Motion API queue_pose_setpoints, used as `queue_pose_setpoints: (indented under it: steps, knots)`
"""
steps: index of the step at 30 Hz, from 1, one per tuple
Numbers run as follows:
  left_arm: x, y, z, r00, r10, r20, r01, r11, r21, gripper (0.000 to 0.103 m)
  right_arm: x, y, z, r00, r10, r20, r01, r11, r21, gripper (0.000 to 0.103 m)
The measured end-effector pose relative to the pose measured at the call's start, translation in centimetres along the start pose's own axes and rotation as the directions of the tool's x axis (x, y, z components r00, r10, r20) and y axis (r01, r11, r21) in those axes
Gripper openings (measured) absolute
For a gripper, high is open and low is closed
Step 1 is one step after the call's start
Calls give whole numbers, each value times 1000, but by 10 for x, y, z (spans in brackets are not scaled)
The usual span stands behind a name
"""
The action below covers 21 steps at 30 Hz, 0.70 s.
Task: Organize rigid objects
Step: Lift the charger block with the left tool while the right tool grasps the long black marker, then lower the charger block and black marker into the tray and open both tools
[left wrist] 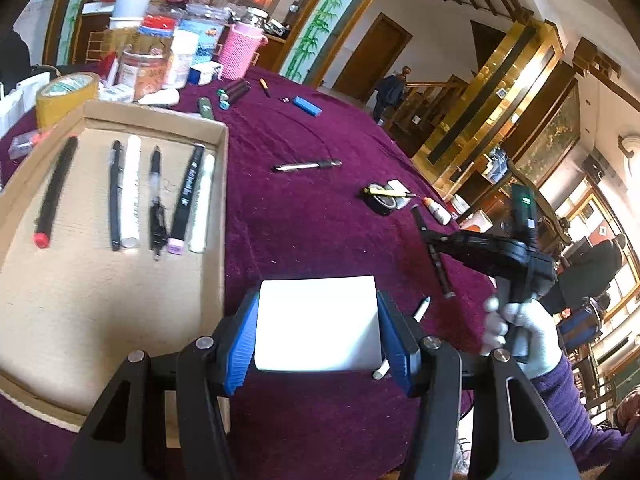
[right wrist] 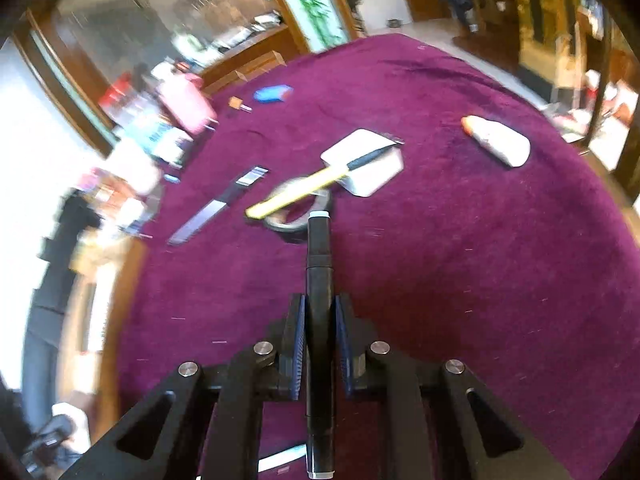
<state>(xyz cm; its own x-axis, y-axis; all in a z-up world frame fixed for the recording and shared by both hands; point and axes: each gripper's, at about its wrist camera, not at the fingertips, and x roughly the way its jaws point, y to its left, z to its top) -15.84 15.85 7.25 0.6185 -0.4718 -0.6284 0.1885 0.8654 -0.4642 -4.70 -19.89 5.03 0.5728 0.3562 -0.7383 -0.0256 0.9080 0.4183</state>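
My left gripper (left wrist: pixel 318 322) is shut on a white box (left wrist: pixel 318 320), held just above the purple tablecloth, right of a cardboard tray (left wrist: pixel 100 320) that holds several pens and markers in a row. My right gripper (right wrist: pixel 320 324) is shut on a black marker (right wrist: pixel 319 280), lifted over the cloth; it also shows in the left wrist view (left wrist: pixel 434 254) at the right. Loose on the cloth lie a silver pen (left wrist: pixel 308 166), a yellow pen (right wrist: pixel 296 194) across a tape roll (right wrist: pixel 298 220), a white eraser (right wrist: pixel 366 162) and a white glue bottle (right wrist: pixel 498 140).
A blue lighter (left wrist: pixel 307 106), small pens and dark tubes (left wrist: pixel 236 92) lie farther back. Jars, a pink knitted cup (left wrist: pixel 242 52) and a yellow tape roll (left wrist: pixel 66 96) crowd the far left. A small white stick (left wrist: pixel 421 309) lies beside my left gripper. The table edge curves along the right.
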Motion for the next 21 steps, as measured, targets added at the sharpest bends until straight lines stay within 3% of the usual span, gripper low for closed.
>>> queue_pose_setpoints:
  steps: [5, 8, 13, 16, 18, 21]
  knots:
    - [-20, 22, 8, 997, 65, 45, -64, 997, -32, 55, -9, 18, 0, 989, 147, -5, -147, 989, 20, 16]
    - [-35, 43, 17, 987, 144, 77, -141, 989, -53, 55, -6, 37, 1, 975, 220, -27, -219, 975, 18, 16]
    - [-49, 81, 35, 937, 339, 83, -337, 941, -40, 55, 12, 82, -5, 936, 338, -100, -339, 941, 6, 16]
    - [-44, 103, 49, 913, 404, 50, -402, 915, -34, 55, 32, 115, -9, 908, 387, -159, -392, 920, 3, 16]
    - [-38, 115, 60, 904, 426, 32, -426, 905, -25, 55, 45, 139, -12, 891, 408, -199, -418, 909, -4, 16]
    - [-27, 127, 71, 903, 429, 5, -428, 903, -31, 55, 62, 175, -17, 880, 408, -242, -430, 902, -41, 17]
